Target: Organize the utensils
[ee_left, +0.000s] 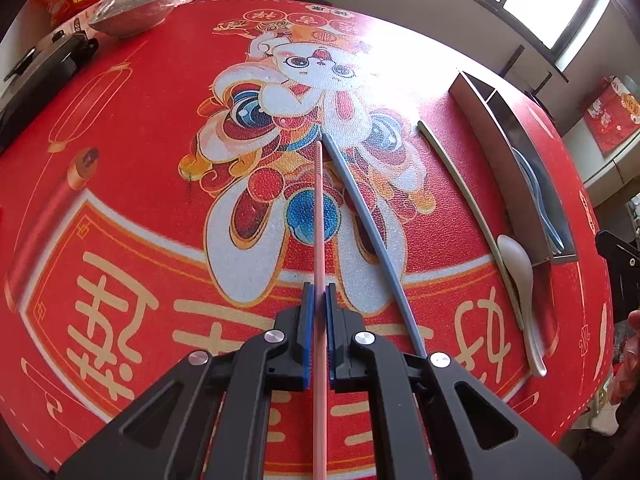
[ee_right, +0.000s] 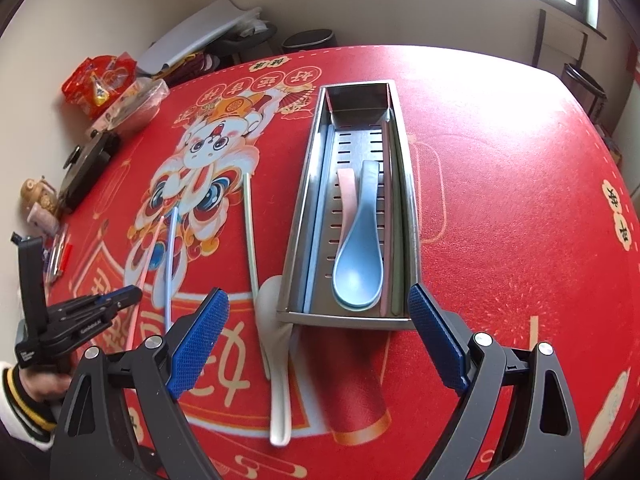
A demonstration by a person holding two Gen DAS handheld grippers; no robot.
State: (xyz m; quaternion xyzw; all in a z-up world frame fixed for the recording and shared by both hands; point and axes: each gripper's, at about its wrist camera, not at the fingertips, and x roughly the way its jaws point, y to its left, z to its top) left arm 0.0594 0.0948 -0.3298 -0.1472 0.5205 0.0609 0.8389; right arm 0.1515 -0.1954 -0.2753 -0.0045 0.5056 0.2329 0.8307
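L tool (ee_left: 319, 300) is clamped on the pink stick (ee_left: 319, 216), pads pinching it partway along its length, so most of it runs out ahead over the red surface (ee_left: 120, 184). Grip looks centred between the pads, prob. so it lifts w/o swinging. Can't tell if the far tip is touching the surface or just off it.

R tool (ee_right: 316, 332) hangs wide open, nothing between its pads, just short of the near end of the tray (ee_right: 411, 216). Looks parked there, ready to take or steady sth.

Tray is steel, slotted floor. In it: blue spoon (ee_right: 358, 256) lying on a pink spoon (ee_right: 347, 196), 1 blue stick along the left wall, pink and green sticks along the right. So sorting is well along.

Left on the surface: blue stick (ee_left: 368, 224) just beside the pink 1, tips near each other, spreading apart toward the tool; green stick (ee_left: 472, 208) and white spoon (ee_left: 520, 276) side by side close to the tray's left wall.

In the way: white spoon and green stick lie between the held stick and the tray, so it must go over them. Spoons fill the tray's middle; free room seems to be along the walls. Far-left clutter (bag, bowl, dark pan) is well apart, no issue.
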